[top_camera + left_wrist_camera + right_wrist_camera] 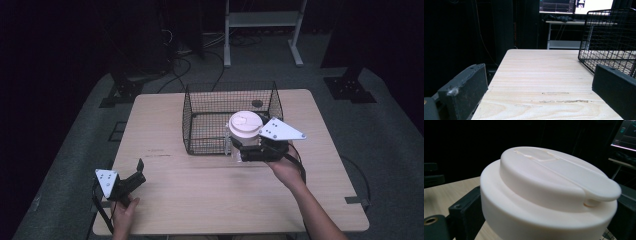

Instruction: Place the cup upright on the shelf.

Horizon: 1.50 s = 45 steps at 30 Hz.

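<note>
so r claw point(239, 148) grips clear jar point(235, 148) w/ cream lid point(549, 192).

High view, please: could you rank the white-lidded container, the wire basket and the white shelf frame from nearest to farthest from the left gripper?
Measured from the left gripper, at the table's near left:
1. Wire basket, mid-table, ahead and to the right; its near left corner comes closest.
2. White-lidded container, at the basket's near right, between the right gripper's jaws.
3. White shelf frame, on the floor beyond the table.

Dim room, black surroundings; overhead light brightens the surface point(210, 195). Bright monitors point(576, 5) glare at 12 o'clock. The cream lid point(549, 195) looms close, softly blurred.
</note>
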Motion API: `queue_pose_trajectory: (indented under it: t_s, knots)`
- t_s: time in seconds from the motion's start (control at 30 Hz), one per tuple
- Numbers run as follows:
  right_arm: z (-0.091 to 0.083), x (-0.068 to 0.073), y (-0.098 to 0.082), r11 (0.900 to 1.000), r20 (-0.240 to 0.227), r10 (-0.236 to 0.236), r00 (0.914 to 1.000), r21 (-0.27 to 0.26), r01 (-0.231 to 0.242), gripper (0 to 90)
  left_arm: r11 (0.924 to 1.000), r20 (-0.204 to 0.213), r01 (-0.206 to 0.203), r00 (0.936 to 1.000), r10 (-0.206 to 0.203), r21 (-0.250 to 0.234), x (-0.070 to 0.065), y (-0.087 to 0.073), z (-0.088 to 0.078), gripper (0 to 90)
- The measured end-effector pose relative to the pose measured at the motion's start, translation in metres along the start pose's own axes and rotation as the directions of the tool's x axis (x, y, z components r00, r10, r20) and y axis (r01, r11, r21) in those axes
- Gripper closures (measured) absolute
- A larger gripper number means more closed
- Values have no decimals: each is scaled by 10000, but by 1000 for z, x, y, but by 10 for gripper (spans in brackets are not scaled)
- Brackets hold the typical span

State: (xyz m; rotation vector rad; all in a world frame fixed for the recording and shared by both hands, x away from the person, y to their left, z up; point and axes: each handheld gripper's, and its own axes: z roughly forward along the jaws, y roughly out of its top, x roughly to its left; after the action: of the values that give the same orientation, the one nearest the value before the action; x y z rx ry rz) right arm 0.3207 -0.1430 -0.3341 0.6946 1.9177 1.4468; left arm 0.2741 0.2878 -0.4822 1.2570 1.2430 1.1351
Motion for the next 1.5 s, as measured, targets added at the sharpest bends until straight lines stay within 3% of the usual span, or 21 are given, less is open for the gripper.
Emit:
queue_pose_trajectory:
  t_s: [0.73, 1.5]
  knots:
    - [23, -22, 34, 9999, 382, 8, 9993, -116, -4, 45, 10000, -19, 35, 10000, -35, 20, 0, 0, 0, 0]
    - [74, -41, 58, 9994, 796, -309, 9963, 204, 293, 45, 10000, -15, 11, 10000, -11, 34, -1, 0, 1, 0]
